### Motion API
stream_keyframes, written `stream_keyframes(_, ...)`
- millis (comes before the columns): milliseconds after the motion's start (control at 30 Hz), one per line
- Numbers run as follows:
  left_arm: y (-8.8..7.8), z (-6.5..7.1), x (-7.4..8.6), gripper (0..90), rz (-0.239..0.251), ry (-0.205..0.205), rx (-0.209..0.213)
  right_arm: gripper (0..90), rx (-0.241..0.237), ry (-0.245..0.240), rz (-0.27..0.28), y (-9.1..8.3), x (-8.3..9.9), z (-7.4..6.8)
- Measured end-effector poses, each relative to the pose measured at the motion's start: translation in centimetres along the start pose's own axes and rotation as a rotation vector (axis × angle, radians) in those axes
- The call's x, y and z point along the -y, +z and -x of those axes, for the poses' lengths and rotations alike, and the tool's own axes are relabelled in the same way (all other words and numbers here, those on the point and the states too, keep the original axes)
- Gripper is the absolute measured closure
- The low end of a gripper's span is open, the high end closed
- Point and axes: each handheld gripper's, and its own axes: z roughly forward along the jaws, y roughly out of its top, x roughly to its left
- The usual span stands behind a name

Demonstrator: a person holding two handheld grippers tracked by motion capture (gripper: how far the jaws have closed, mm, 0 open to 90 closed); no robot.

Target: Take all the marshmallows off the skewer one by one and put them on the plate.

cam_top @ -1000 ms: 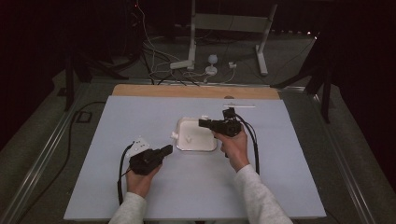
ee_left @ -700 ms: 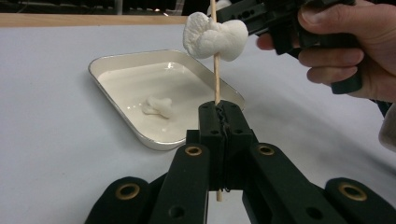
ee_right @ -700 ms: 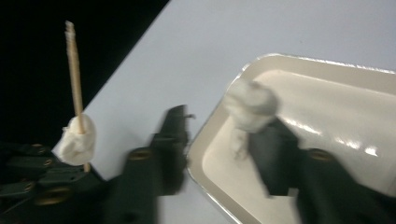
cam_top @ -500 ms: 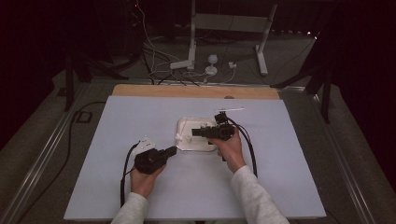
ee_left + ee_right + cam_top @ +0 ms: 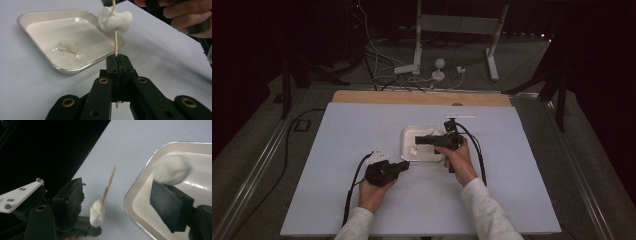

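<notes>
Plainly no legible writing; left tongs (image 5: 117, 65) clamp skewer (image 5: 115, 37) with marshmallow (image 5: 115, 19); right tongs (image 5: 120, 202) just opening, empty.

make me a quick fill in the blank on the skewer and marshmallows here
1. The left hand-held gripper is shut on a thin wooden ____.
2. One marshmallow is threaded on the skewer, and another marshmallow lies in the ____.
3. The tray sits on a pale ____ board.
4. The jaws of the right hand-held gripper stand ____.

Missing words: skewer; tray; blue; open
</notes>
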Motion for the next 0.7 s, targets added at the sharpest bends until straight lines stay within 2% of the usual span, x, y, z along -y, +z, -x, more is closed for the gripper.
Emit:
stream_keyframes(167, 0.4, 0.1, 0.1, 90.0, -0.021, 0.002, 0.004, 24.9, -0.016, 0.026, -0.004, 0.2, 0.1, 0.1)
stream_keyframes(300, 0.3, 0.1, 0.0, 90.0, -0.012, -0.006, 0.002, 25.0, -0.024, 0.011, -0.012, 0.2, 0.3, -0.1)
stream_keyframes(433, 0.1, 0.0, -0.1, 90.0, 0.011, -0.015, 0.006, 25.5, -0.028, -0.026, -0.031, 0.3, 1.0, -0.6)
stream_keyframes(567, -0.1, 0.1, -0.3, 90.0, 0.027, -0.017, 0.002, 30.4, -0.020, -0.064, -0.061, 0.8, 1.9, -1.2)
stream_keyframes(700, -0.3, 0.1, -0.3, 90.0, 0.037, -0.020, -0.002, 39.1, -0.044, -0.063, -0.058, 1.3, 2.7, -1.6)
